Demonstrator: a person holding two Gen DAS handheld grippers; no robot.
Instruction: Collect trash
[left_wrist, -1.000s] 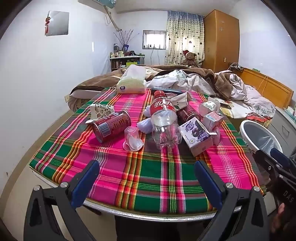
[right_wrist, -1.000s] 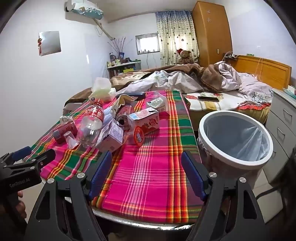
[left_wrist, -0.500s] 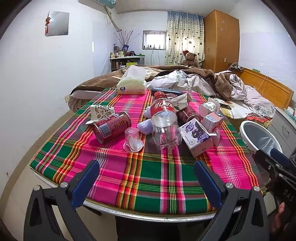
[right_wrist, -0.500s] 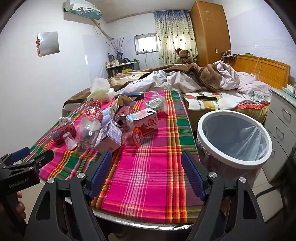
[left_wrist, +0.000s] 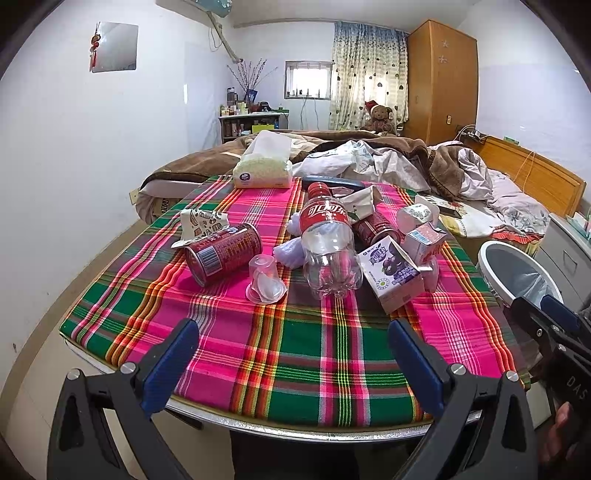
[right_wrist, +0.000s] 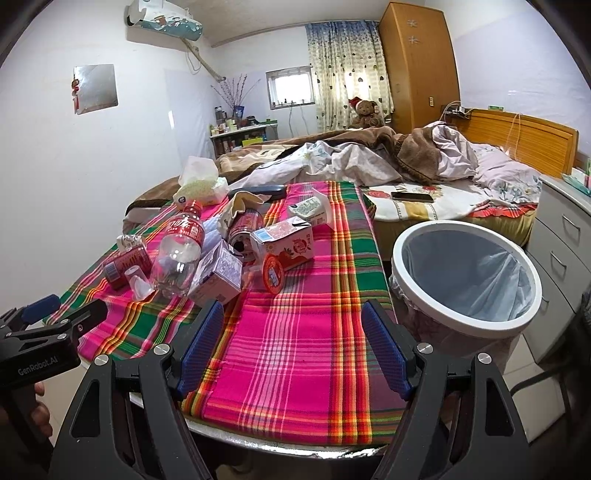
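Note:
Trash lies in a heap on the plaid-covered table (left_wrist: 295, 354): an empty cola bottle (left_wrist: 327, 243), a red can (left_wrist: 223, 253), a clear plastic cup (left_wrist: 264, 280), a purple drink carton (left_wrist: 393, 271) and a pink carton (right_wrist: 284, 245). A white bin (right_wrist: 465, 275) with a bag liner stands right of the table. My left gripper (left_wrist: 291, 354) is open and empty at the near table edge. My right gripper (right_wrist: 291, 339) is open and empty over the table's near right part, left of the bin.
A tissue pack (left_wrist: 263, 168) and a dark case (right_wrist: 258, 190) lie at the table's far end. An unmade bed (right_wrist: 406, 162) stands behind, with a phone (right_wrist: 412, 196) on it. A white drawer unit (right_wrist: 565, 236) stands right of the bin.
Both grippers have drifted slightly; the view shifted a little toward the table. Nothing on the table moved and both grippers stayed open.

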